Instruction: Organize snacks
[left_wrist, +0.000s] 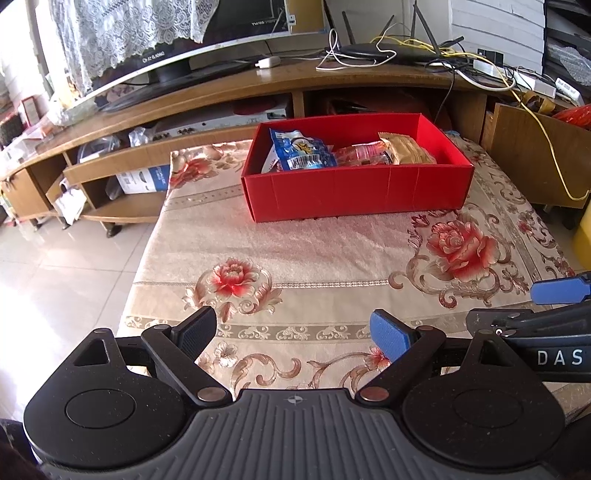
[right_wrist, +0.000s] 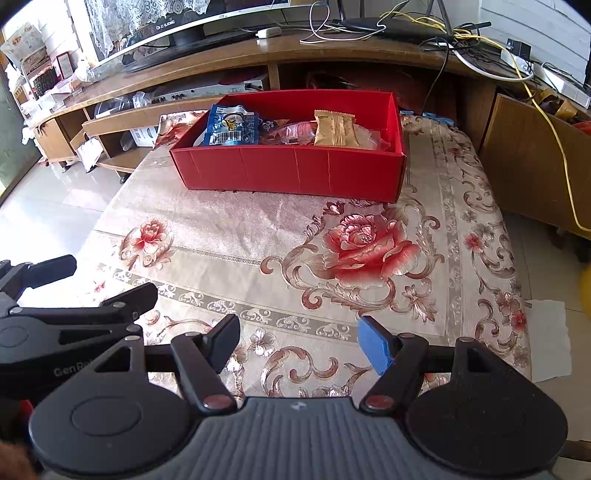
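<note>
The snacks sit gathered in the red box (left_wrist: 357, 184) at the far edge of the table (left_wrist: 295, 258), near its far right corner: a blue packet (left_wrist: 301, 149) at the box's left end, a gold packet (left_wrist: 404, 148) toward its right end, a pinkish wrapper (left_wrist: 360, 155) between them. Nothing loose shows on the floral cloth, so the sorting looks finished or close to it. Both tools hover side by side over the near edge, pointing at the box and well apart from it. The left tongs (left_wrist: 293, 336) are released, gripping nothing; the right tongs (right_wrist: 301, 345) are likewise spread and empty
</note>
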